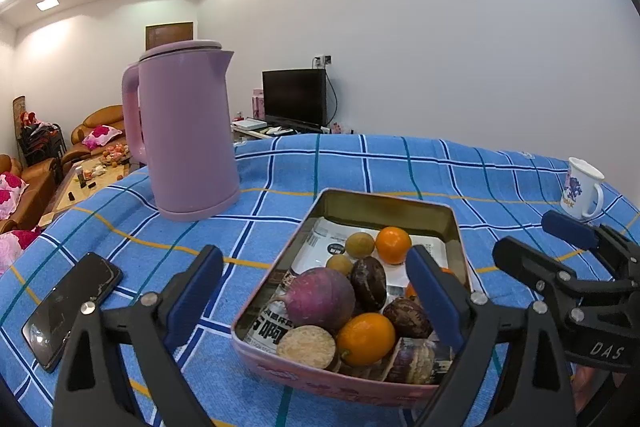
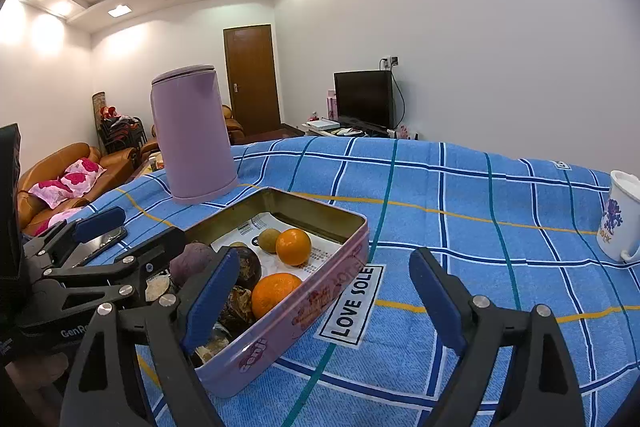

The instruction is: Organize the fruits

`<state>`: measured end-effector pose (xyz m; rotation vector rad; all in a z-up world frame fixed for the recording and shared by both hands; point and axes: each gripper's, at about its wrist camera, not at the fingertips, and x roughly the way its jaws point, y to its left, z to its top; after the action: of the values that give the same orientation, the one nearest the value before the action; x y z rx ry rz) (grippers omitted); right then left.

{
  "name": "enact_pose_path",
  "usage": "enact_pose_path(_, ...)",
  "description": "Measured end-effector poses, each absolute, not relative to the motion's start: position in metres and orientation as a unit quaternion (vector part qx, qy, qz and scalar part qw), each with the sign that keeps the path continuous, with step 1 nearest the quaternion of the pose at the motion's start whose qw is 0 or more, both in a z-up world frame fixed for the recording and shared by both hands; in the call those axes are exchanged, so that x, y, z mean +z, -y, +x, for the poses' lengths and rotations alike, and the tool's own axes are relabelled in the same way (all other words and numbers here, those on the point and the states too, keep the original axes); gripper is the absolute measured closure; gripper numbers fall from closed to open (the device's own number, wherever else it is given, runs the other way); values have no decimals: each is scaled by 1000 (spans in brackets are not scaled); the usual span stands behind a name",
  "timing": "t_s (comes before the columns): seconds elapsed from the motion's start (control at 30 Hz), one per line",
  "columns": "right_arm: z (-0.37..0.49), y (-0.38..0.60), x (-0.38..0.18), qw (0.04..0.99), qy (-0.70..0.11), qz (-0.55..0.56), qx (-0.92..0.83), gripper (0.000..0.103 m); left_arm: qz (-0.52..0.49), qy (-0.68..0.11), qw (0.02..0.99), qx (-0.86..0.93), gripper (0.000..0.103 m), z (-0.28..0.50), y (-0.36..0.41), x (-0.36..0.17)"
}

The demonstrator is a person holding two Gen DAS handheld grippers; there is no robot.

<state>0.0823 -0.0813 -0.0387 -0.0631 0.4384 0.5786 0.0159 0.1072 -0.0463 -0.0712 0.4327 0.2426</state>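
Both grippers, left [image 1: 316, 299] and right [image 2: 324, 303], I'm holding wide open and empty; fruits are sitting in the tin [image 1: 384, 205] at lower centre, sorting looking nearly finished.

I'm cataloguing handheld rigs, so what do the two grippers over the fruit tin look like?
Both match: the left gripper and right gripper have black plastic scissor-like arms with silver rivets and flat blue pads. White lettering marks each body; "DAS" shows on the right one.
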Motion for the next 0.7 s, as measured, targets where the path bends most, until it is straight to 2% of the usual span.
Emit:
enact_pose_path(0.43,84,83,-39,934,-216,-29,281,14,-37,-213,969,121,5,16,-107,-47)
enact_pose_path(0.57,84,84,-39,936,-214,-28,279,14,-38,-212,968,125,0,16,-107,-47)
enact_pose_path(0.7,83,84,-39,937,-213,-28,277,14,-40,-216,967,127,0,17,-108,-48)
